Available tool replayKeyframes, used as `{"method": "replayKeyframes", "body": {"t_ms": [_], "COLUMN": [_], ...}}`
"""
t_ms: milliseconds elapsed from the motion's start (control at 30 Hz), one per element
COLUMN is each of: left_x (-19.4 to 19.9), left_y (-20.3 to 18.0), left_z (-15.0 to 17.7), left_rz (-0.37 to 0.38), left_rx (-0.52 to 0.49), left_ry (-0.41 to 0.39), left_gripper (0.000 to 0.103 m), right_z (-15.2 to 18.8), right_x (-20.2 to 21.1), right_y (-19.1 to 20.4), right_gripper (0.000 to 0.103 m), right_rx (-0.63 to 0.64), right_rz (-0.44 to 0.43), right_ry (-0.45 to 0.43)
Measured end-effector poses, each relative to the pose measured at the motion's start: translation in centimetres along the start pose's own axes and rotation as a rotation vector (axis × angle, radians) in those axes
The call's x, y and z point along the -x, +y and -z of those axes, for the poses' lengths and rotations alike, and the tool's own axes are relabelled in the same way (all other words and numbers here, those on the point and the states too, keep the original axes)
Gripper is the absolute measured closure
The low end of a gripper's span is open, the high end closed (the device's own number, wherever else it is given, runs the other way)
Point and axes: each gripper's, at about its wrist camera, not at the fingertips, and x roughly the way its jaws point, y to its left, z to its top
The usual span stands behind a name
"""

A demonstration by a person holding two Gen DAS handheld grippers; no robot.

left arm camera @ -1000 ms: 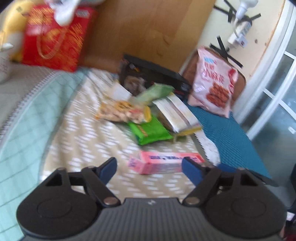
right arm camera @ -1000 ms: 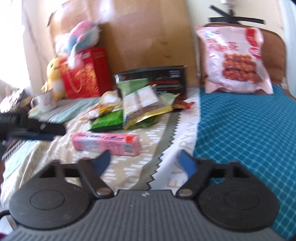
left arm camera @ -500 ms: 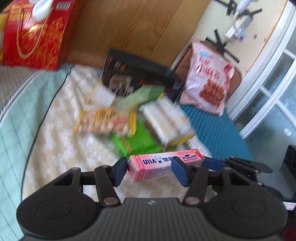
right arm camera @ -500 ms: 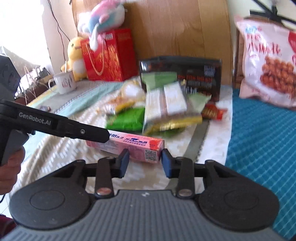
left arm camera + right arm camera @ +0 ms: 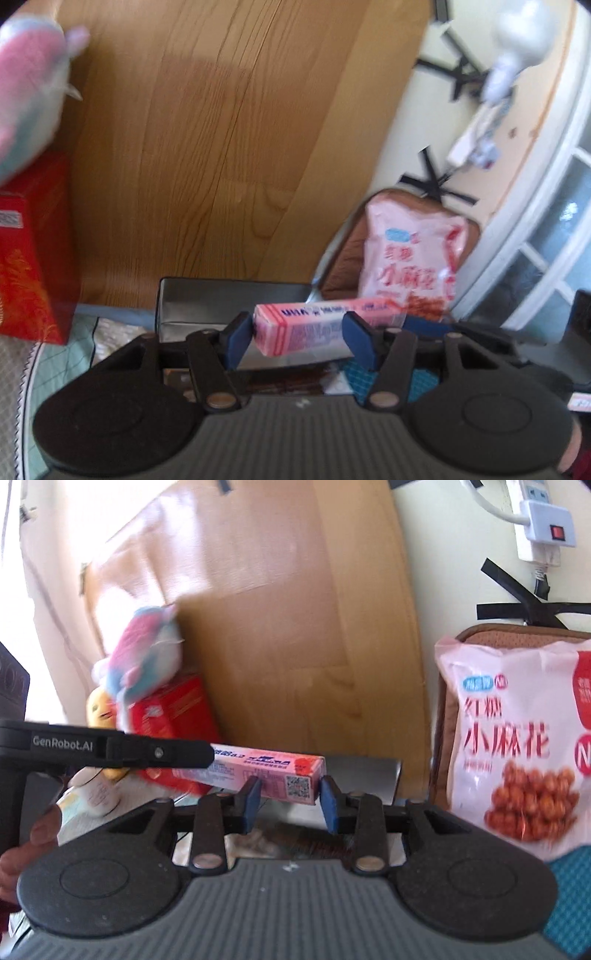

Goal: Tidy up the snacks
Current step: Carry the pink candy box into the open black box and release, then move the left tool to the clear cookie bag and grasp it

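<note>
Fingers of both grippers pinch one long pink cardboard snack box (image 5: 325,326), lifted above the bed: left gripper (image 5: 297,341) across its length, right gripper (image 5: 290,800) at its end. Judged best: move both together, level, avoiding twisting.

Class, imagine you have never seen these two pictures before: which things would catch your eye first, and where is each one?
First, the long pink box held in mid-air, with the right gripper clamped on one end and the left gripper on the other. Next, the big pink snack bag propped upright at the right against a brown cushion. Behind, a wooden board leans on the wall.
</note>
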Motion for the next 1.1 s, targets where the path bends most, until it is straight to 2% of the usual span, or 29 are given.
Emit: {"method": "replayKeyframes", "body": {"t_ms": [133, 267, 333, 367, 400, 467, 567, 700, 767, 833, 867, 900, 933, 967, 1067, 1100], "left_x": [-4.9, -8.1, -8.8, -9.0, -9.0, -8.6, -6.7, -2.7, -1.3, -0.1, 0.5, 0.9, 1.3, 1.9, 3.7, 4.3], "left_y": [2.2, 4.5, 5.0, 5.2, 5.1, 4.8, 5.0, 5.6, 5.7, 6.1, 6.1, 6.1, 6.1, 6.1, 6.2, 6.3], "left_z": [0.9, 1.4, 1.5, 1.6, 1.6, 1.8, 2.1, 4.4, 6.0, 7.7, 8.5, 9.4, 10.2, 11.1, 13.7, 14.5], "left_rz": [-0.047, -0.071, -0.077, -0.076, -0.076, -0.083, -0.063, 0.002, 0.014, 0.036, 0.051, 0.062, 0.069, 0.072, 0.090, 0.095], "left_rx": [0.026, 0.072, 0.071, 0.065, 0.056, 0.039, 0.049, 0.103, 0.129, 0.173, 0.195, 0.211, 0.222, 0.229, 0.230, 0.232], "left_ry": [0.073, 0.117, 0.126, 0.126, 0.121, 0.098, 0.059, 0.007, 0.003, 0.011, 0.015, 0.019, 0.022, 0.026, 0.037, 0.039], "left_gripper": [0.049, 0.046, 0.043, 0.038, 0.035, 0.029, 0.026, 0.020, 0.018, 0.018, 0.018, 0.018, 0.018, 0.018, 0.018, 0.018], "right_z": [0.3, 1.9, 2.6, 2.9, 3.0, 3.3, 3.5, 5.1, 6.7, 8.1, 9.0, 9.6, 10.5, 10.9, 11.2, 11.5], "right_x": [-4.1, -7.8, -8.8, -9.1, -9.3, -9.1, -7.1, -3.2, -2.3, -2.2, -2.2, -2.3, -2.4, -2.2, -0.2, 0.7], "right_y": [-1.8, -2.7, -2.9, -2.9, -2.9, -2.6, -2.7, -3.8, -3.3, -3.0, -2.9, -2.8, -2.5, -2.1, 1.0, 2.3], "right_gripper": [0.065, 0.065, 0.063, 0.060, 0.052, 0.042, 0.042, 0.042, 0.043, 0.043, 0.045, 0.054, 0.058, 0.059, 0.070, 0.069], "right_rx": [-0.008, -0.011, -0.002, 0.004, 0.012, 0.031, 0.016, -0.089, -0.099, -0.122, -0.140, -0.150, -0.157, -0.153, -0.054, -0.010], "right_rz": [0.018, 0.022, 0.019, 0.023, 0.024, 0.042, 0.052, -0.045, -0.081, -0.062, -0.069, -0.092, -0.117, -0.118, -0.163, -0.169], "right_ry": [0.050, 0.102, 0.115, 0.122, 0.126, 0.114, 0.064, 0.045, 0.083, 0.122, 0.137, 0.157, 0.188, 0.177, 0.164, 0.148]}}
